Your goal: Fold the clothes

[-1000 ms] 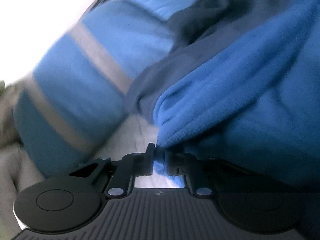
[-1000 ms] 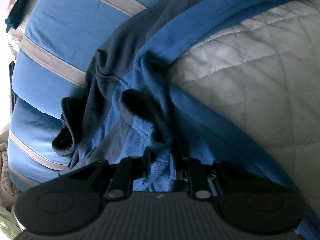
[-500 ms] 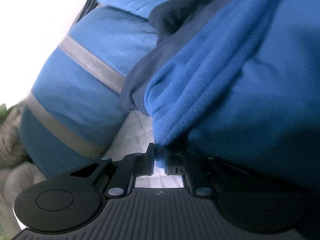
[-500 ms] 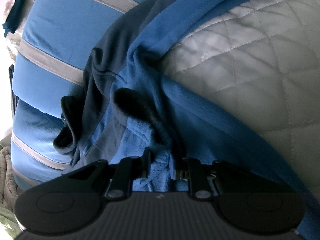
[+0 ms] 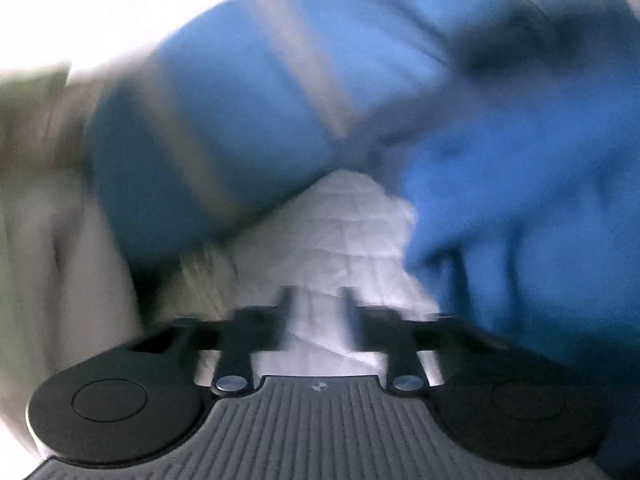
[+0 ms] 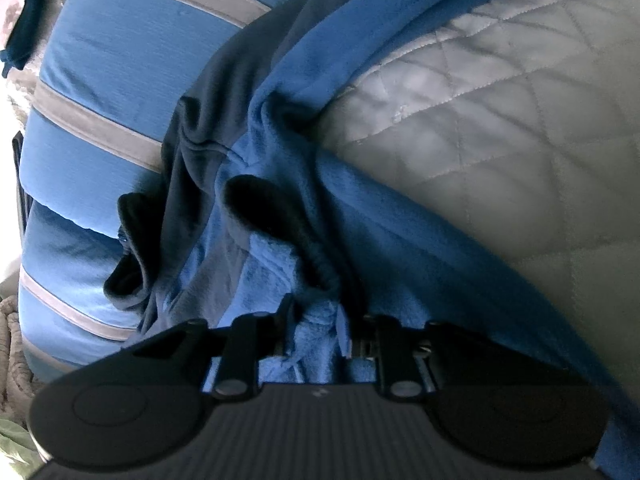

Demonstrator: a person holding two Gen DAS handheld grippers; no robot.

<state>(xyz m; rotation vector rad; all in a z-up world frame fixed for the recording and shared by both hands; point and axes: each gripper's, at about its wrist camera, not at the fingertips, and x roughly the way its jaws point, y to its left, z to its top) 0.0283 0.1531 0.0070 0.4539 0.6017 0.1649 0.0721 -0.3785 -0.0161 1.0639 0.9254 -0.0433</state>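
Observation:
A blue fleece garment (image 6: 280,184) with dark navy parts lies bunched on a white quilted bed cover (image 6: 500,140). My right gripper (image 6: 318,312) is shut on a fold of the blue fleece near a dark cuff. In the blurred left wrist view the fleece (image 5: 520,200) lies to the right. My left gripper (image 5: 316,300) is open and empty, its jaws apart over the white quilt (image 5: 340,220), just left of the fleece.
A blue pillow with grey stripes (image 6: 100,92) lies against the garment on the left; it also shows in the left wrist view (image 5: 220,120). A beige knitted fabric (image 6: 12,344) lies at the lower left. Bright light fills the upper left (image 5: 100,0).
My left gripper has let go of the blue fleece and opened, and has swung left off it over the quilt. My right gripper keeps its hold, almost still.

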